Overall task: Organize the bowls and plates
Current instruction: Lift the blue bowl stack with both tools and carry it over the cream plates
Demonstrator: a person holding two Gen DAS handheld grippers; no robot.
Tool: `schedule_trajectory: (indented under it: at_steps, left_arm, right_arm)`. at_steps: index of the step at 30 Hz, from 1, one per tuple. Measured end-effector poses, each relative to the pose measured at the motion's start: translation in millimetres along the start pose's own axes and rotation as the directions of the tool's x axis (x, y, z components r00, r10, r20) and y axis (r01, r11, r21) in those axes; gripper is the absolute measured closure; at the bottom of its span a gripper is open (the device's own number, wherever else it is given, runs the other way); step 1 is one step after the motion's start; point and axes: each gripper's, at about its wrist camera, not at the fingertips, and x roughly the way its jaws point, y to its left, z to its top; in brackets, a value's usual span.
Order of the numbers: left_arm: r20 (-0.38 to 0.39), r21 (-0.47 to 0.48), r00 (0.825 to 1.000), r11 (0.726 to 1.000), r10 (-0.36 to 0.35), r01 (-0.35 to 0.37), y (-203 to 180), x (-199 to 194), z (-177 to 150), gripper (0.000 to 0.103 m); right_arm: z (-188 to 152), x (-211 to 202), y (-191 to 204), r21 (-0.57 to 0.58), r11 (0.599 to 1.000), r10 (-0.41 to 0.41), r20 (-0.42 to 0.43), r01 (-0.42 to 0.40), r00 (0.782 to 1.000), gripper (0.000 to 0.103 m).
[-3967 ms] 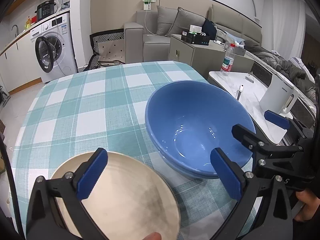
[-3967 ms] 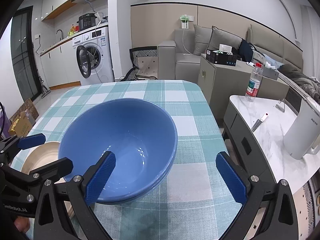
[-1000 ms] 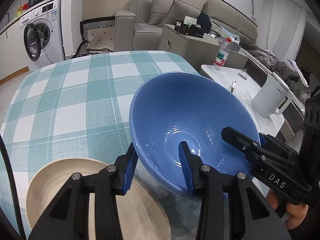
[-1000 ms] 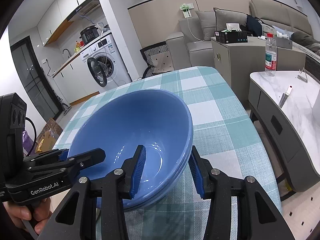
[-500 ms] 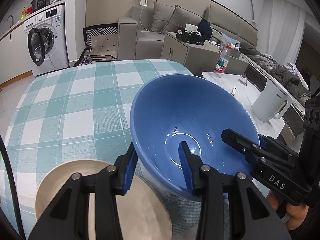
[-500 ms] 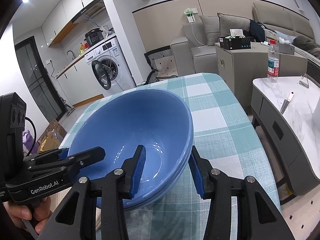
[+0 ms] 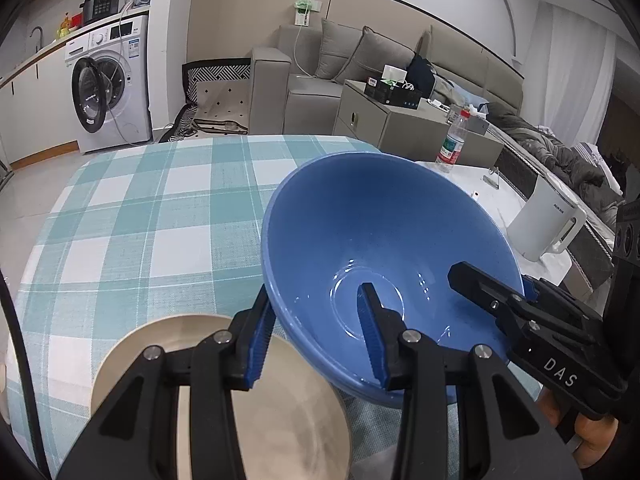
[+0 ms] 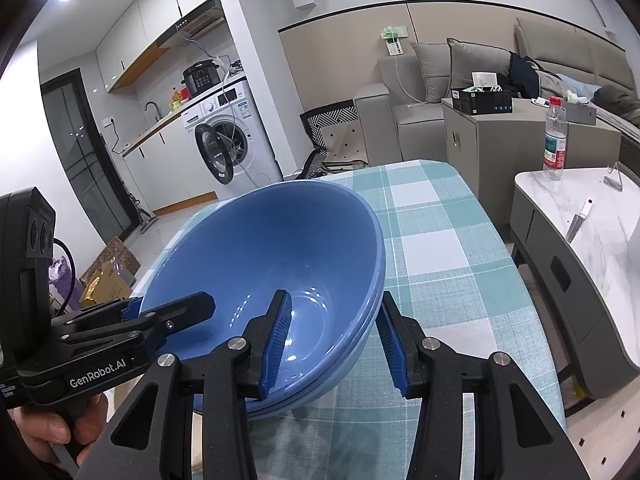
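A stack of blue bowls (image 7: 384, 248) is held above the checked table, tilted. My left gripper (image 7: 316, 336) is shut on the bowls' near-left rim, one finger inside and one outside. My right gripper (image 8: 336, 340) is shut on the opposite rim of the blue bowls (image 8: 272, 264). Each gripper shows in the other's view, clamped on the far rim. A cream plate (image 7: 224, 392) lies on the table under my left gripper, just left of the bowls.
The teal checked tablecloth (image 7: 152, 208) stretches away ahead. A marble side table (image 8: 580, 216) with a water bottle (image 8: 554, 144), a knife and a white kettle (image 7: 548, 220) stands to the right. A sofa and a washing machine (image 7: 108, 96) stand beyond.
Four seconds ago both grippers were open beside the bowls on the table. Both have since shut on the rim, and over the last second the bowls have risen and tilted.
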Motion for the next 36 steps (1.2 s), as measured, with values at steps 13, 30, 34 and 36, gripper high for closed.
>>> schedule_trajectory:
  at_steps: [13,30,34,36]
  left_arm:
    - [0.043,-0.026,0.999,1.000,0.015,-0.014,19,-26,-7,0.063]
    - [0.081,-0.060,0.994,0.995,0.078,-0.074,52,-62,-19,0.063]
    - [0.092,-0.062,0.991,0.994,0.095,-0.090,57,-69,-22,0.063]
    - [0.095,-0.063,0.990,0.993,0.105,-0.099,60,-72,-23,0.063]
  right_arm:
    - [0,-12,36,-0.045,0.999,0.018,0.025,-0.017,1.000,0.058]
    - [-6,-17,86,-0.103,0.993,0.058,0.019,-0.056,0.998,0.058]
    - [-8,-17,95,-0.116,0.991,0.066,0.015,-0.064,0.998,0.058]
    - [-11,-16,100,-0.122,0.990,0.071,0.012,-0.069,0.997,0.058]
